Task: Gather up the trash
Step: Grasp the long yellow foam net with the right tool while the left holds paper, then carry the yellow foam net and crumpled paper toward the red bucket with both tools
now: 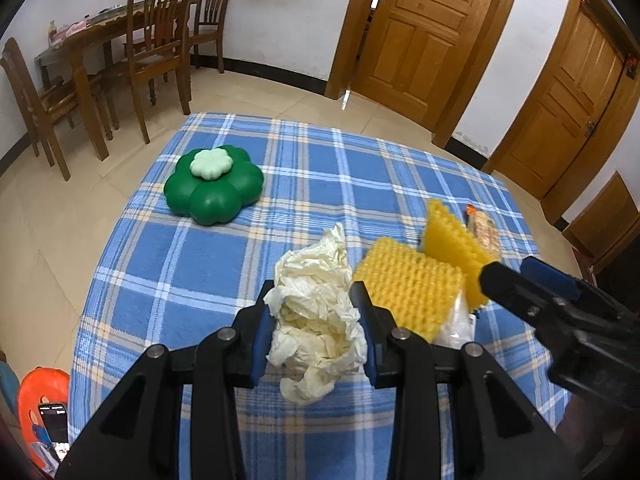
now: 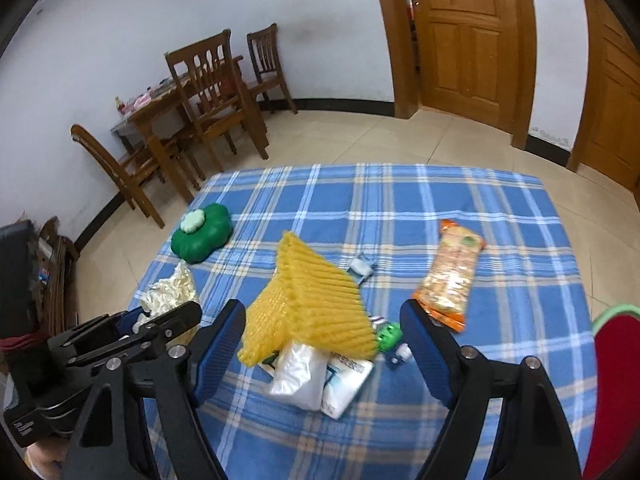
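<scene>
My left gripper (image 1: 316,292) is shut on a crumpled cream tissue (image 1: 316,312) just above the blue plaid tablecloth (image 1: 208,264); the tissue also shows in the right wrist view (image 2: 170,292). A yellow foam net (image 1: 412,288) lies just right of it. My right gripper (image 2: 324,316) is open, its fingers on either side of the yellow foam net (image 2: 308,304), which lies on a white plastic bag (image 2: 298,376) and a white wrapper (image 2: 346,380). An orange snack packet (image 2: 450,272) lies to the right. A small green piece (image 2: 389,334) lies by the net.
A green flower-shaped lidded container (image 1: 214,184) stands on the table's far left, also seen in the right wrist view (image 2: 202,236). A small white scrap (image 2: 362,268) lies behind the net. Wooden chairs and a dining table (image 1: 100,40) stand beyond. An orange stool (image 1: 42,404) is at the left.
</scene>
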